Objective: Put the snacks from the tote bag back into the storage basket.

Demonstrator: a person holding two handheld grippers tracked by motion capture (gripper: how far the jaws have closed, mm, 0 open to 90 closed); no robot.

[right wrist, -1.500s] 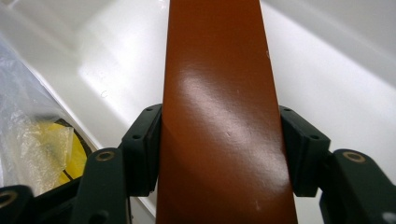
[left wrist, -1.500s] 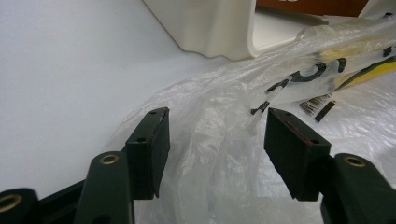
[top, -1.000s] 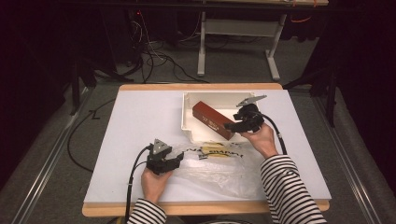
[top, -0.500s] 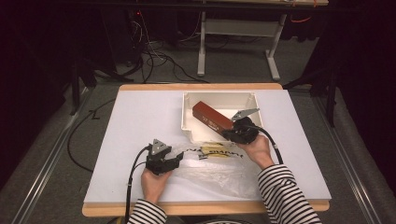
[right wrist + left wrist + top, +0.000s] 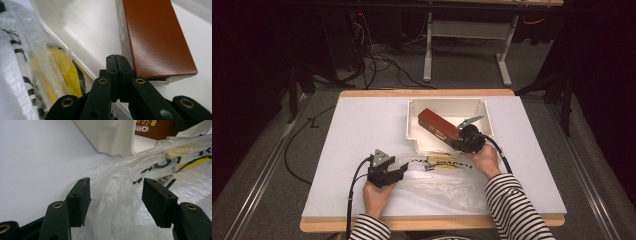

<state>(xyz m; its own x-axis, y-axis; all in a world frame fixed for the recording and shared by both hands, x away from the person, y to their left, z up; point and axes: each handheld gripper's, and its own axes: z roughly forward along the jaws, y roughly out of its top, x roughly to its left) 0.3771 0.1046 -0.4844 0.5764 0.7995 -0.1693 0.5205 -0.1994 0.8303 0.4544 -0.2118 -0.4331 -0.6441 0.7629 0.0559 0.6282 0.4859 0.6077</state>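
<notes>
At 5 o'clock corner of white tray (image 5: 414,131), right gripper (image 5: 116,65) seen fully closed, jaws just drawn together, nothing pinched; brown box (image 5: 439,129) propped just beside, at its 1 o'clock. Left gripper (image 5: 116,195) parted wide, astride clear plastic bag (image 5: 439,175) on counter (image 5: 362,130), film unclamped. Advised: bag mouth to be clamped first, then box nudged low along tray wall.

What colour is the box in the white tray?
Reddish-brown, with pale lettering on its side; the box shows best in the right gripper view.
</notes>
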